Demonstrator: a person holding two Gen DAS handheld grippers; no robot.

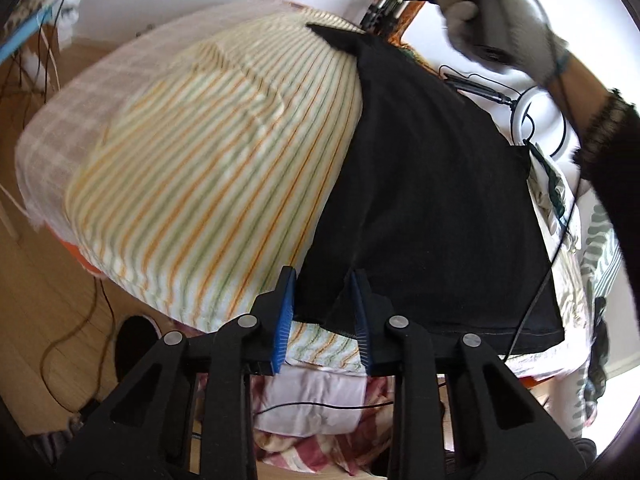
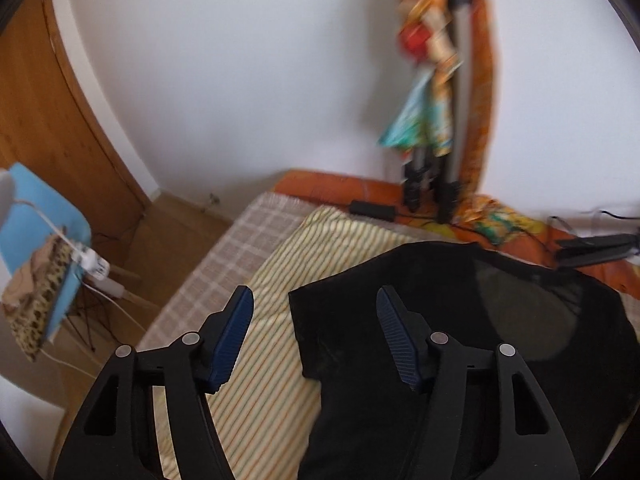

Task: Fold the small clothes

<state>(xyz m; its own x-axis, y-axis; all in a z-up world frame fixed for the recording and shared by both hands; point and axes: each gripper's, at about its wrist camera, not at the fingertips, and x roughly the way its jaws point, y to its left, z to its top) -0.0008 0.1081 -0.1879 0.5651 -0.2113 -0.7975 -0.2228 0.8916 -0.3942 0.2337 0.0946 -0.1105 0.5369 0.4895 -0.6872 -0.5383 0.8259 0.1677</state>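
Note:
A black T-shirt (image 1: 432, 184) lies spread on a striped towel (image 1: 208, 168) over a bed. My left gripper (image 1: 323, 280) is open at the shirt's near bottom corner, and a fold of the hem lies between its blue pads (image 1: 285, 312). In the right wrist view the shirt's shoulder and neckline end (image 2: 460, 292) lies below my right gripper (image 2: 314, 300), which is open and held above the cloth. The gloved hand holding the right gripper (image 1: 492, 12) shows at the top right of the left wrist view.
A checked blanket (image 1: 68, 120) lies under the towel. Black cables (image 1: 536, 120) and a black adapter (image 2: 372, 208) lie by the far edge. A tripod (image 2: 440, 168) with colourful cloth stands against the white wall. A blue chair (image 2: 44, 216) stands on the wooden floor at left.

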